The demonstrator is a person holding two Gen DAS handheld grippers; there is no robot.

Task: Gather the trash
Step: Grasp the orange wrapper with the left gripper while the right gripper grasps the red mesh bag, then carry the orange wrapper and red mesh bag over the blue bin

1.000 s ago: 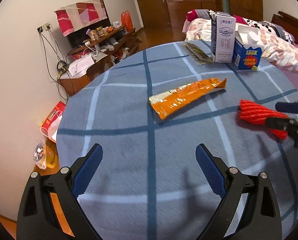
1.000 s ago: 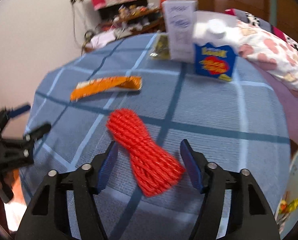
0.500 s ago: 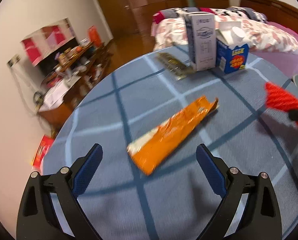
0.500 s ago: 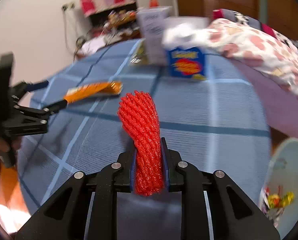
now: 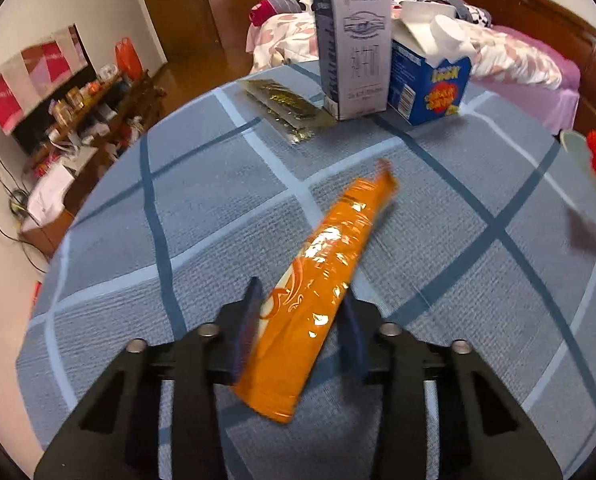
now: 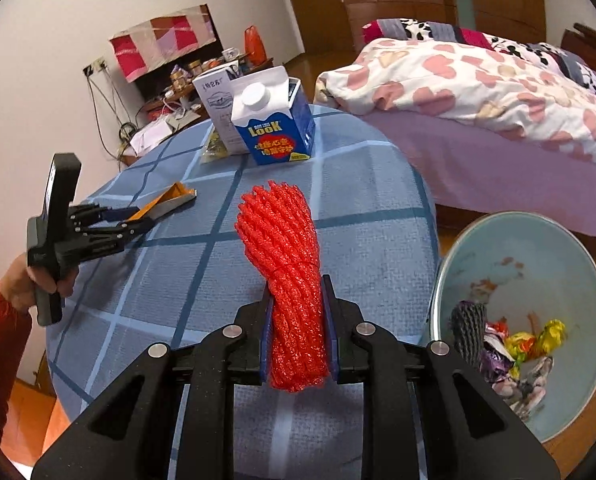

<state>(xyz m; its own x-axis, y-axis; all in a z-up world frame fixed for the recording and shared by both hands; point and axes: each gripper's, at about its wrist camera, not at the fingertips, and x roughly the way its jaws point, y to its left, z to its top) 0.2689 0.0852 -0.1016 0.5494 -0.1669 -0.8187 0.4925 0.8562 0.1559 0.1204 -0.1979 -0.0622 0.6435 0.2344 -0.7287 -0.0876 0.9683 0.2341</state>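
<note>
Grip check: right gripper (image 6: 297, 334) is clenched on the red net (image 6: 288, 264), held above the table (image 6: 378, 216) near its edge, just beside the bin (image 6: 578, 256); carry it clear of the rim before releasing. Left gripper (image 5: 302, 334) jaws have just been closing around the orange wrapper (image 5: 318, 280); lift it well above the cartons (image 5: 354, 40) before swinging toward the bin.

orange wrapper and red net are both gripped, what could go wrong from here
1. The left tool pinches only the near end of the orange wrapper; the slick foil might slip out.
2. The red foam net pokes far past the right tool and could snag the bin rim.
</note>
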